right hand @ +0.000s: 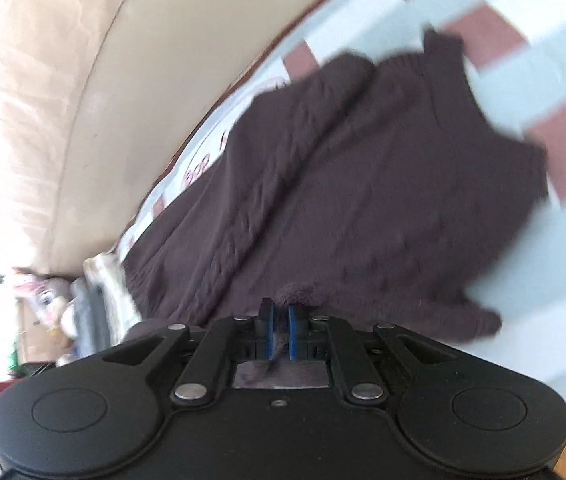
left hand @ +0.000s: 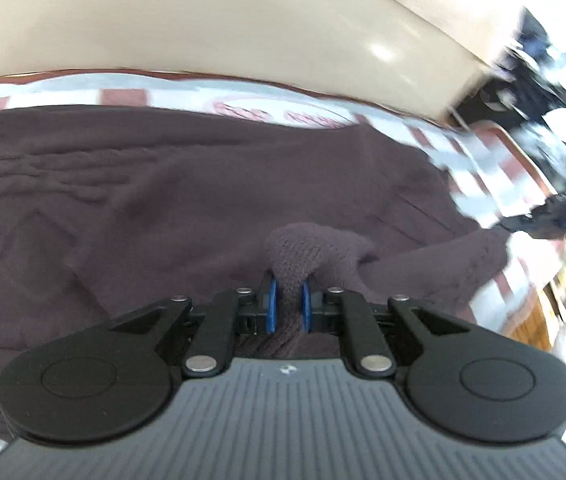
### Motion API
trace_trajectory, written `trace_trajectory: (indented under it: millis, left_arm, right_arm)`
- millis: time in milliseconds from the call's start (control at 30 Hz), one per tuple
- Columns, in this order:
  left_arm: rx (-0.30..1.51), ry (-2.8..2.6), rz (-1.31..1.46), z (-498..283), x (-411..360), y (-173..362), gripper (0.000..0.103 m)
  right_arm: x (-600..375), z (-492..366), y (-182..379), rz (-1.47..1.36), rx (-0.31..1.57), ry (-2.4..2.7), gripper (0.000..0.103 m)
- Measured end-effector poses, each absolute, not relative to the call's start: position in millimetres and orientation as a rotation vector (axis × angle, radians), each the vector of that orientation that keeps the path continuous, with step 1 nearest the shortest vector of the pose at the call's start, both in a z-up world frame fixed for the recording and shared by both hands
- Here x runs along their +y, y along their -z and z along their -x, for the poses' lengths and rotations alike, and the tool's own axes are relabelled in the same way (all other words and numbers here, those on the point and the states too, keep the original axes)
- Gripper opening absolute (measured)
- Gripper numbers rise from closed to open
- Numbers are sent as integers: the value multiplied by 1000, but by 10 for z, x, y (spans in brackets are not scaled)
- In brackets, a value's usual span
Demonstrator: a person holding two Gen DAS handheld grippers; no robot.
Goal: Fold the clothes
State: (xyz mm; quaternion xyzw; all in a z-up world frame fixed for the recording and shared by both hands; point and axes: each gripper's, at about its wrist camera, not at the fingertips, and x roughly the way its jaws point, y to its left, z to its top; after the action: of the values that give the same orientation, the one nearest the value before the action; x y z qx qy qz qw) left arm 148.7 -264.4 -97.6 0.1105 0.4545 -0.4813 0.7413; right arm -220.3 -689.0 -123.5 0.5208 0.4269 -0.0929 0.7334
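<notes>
Each camera sits just behind its own claw, looking forward along the fingers and down, close over the dark knit sweater point(left hand: 163, 184). Both views share that sweater point(right hand: 363, 184) and the checkered surface point(right hand: 555, 60) beyond the claw.

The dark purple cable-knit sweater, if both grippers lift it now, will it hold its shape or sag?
The dark purple cable-knit sweater will probably sag: it bunches softly between the left gripper. Its thick knit suggests some weight. The right gripper also pinches a fold, so slipping seems unlikely.

left gripper point(left hand: 287, 298) pinching a bunch of sweater point(left hand: 163, 184) between blue pads, right gripper point(right hand: 279, 322) nearly closed on its knit edge
</notes>
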Motion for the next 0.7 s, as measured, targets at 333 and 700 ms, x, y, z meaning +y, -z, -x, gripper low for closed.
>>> trace_trajectory:
  millis: [333,700]
  left_arm:
    - [804,951,-341,-1590,-2636,1023,55]
    - [770,1191,-409,-1472,-2860,882,73]
  right_arm:
    - [-6785,1963,1414,-1275,740,464,25]
    - [-6483,1903,1364,-1222,880,473,53]
